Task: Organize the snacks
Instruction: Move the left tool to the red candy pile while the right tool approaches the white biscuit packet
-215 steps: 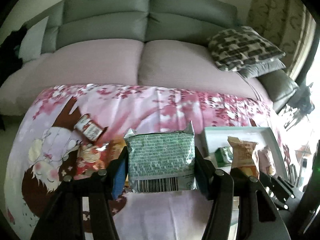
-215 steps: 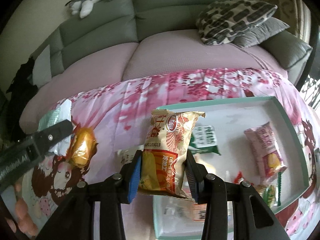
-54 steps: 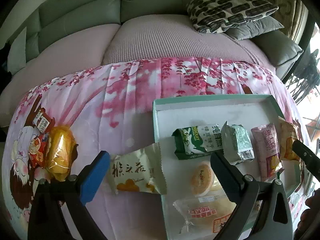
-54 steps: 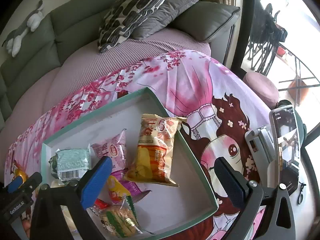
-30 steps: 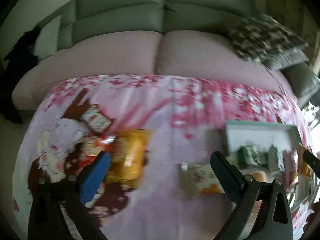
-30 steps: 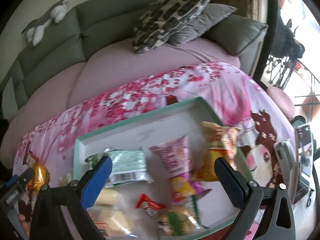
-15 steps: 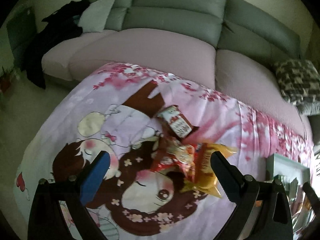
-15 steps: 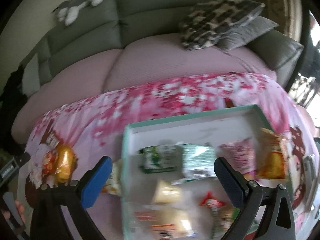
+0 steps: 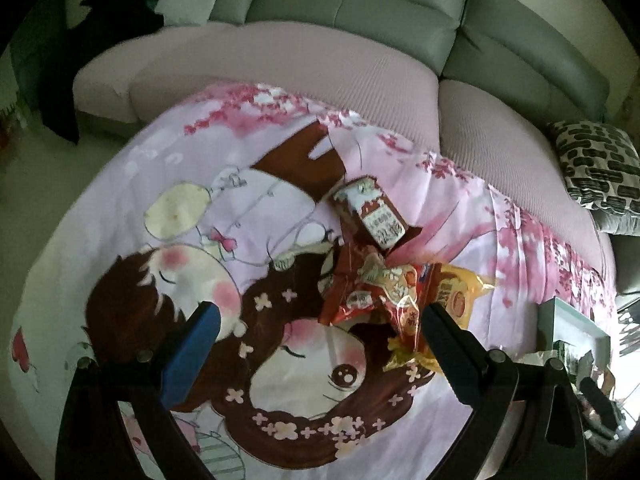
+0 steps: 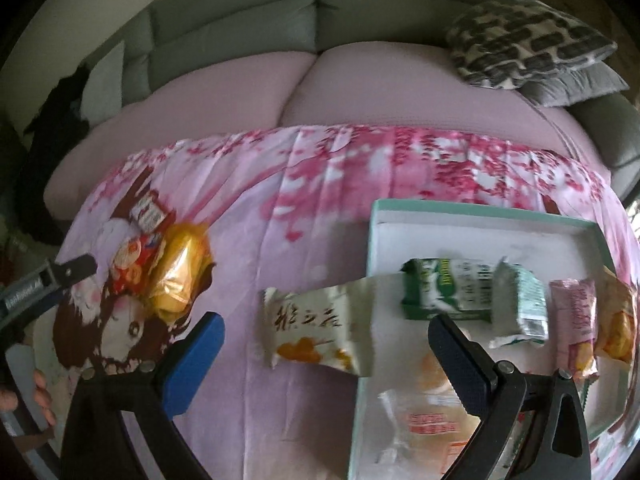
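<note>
My left gripper [image 9: 318, 326] is open and empty above the pink cartoon cloth, just short of a pile of snacks: a red packet [image 9: 370, 288], a golden packet [image 9: 456, 296] and a red-white packet [image 9: 374, 214]. My right gripper [image 10: 326, 334] is open and empty, its jaws either side of a white packet with orange print [image 10: 316, 326] that leans on the left rim of the white tray [image 10: 472, 220]. The tray holds several packets, among them a green one [image 10: 444, 294] and a pink one [image 10: 574, 320]. The left gripper's finger [image 10: 60, 274] shows at the left.
A grey-and-pink sofa [image 10: 320, 68] runs behind the table, with a patterned cushion [image 10: 524, 36] at the right. The pink cartoon cloth [image 9: 180, 208] covers the table. The tray's corner [image 9: 576, 326] shows at the right of the left wrist view.
Both grippers have let go of their packets, which now lie in the tray. My left gripper has swung left to the snack pile. My right gripper has swung left to the white packet.
</note>
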